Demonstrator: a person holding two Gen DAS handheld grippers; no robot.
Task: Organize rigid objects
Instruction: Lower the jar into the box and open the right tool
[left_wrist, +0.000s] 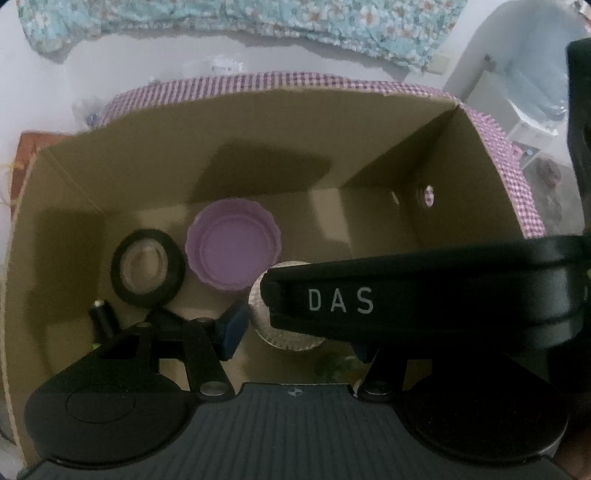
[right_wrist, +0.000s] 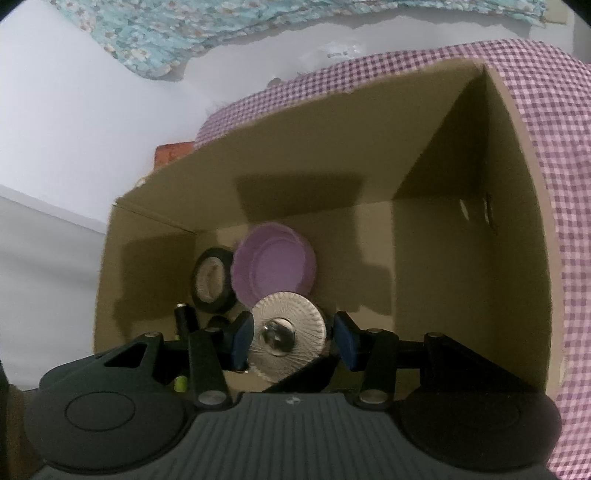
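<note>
Glass lid (right_wrist: 288, 338), ribbed with a clear knob at its middle, sat between the blue pads (right_wrist: 242, 341) of the right gripper (right_wrist: 291, 341), both pads pressed against its rim, so that tool was clenched on it. The lid hung low inside the cardboard box (right_wrist: 424, 177), tilted toward the camera, near the box floor and just in front of the purple lid (right_wrist: 275, 271). The purple lid lay hollow side up on the floor, its edge touching the black tape roll (right_wrist: 212, 282) to its left. A small dark cylinder (right_wrist: 183, 315) stood near the tape, close to the left wall.

From the left wrist view, the left gripper (left_wrist: 295, 332) also reached into the box. Its left pad (left_wrist: 232, 330) showed, but the black body of the right gripper, marked DAS (left_wrist: 340, 301), crossed in front and hid the other pad. Whether the left tool was released or gripping I cannot tell. The glass lid (left_wrist: 291, 339) showed partly below that black body, beside the left pad. The purple lid (left_wrist: 232, 247) and tape roll (left_wrist: 147, 271) lay beyond.

A purple checked cloth (right_wrist: 546, 110) draped the box's far and right walls; a floral fabric (left_wrist: 258, 18) lay beyond it
</note>
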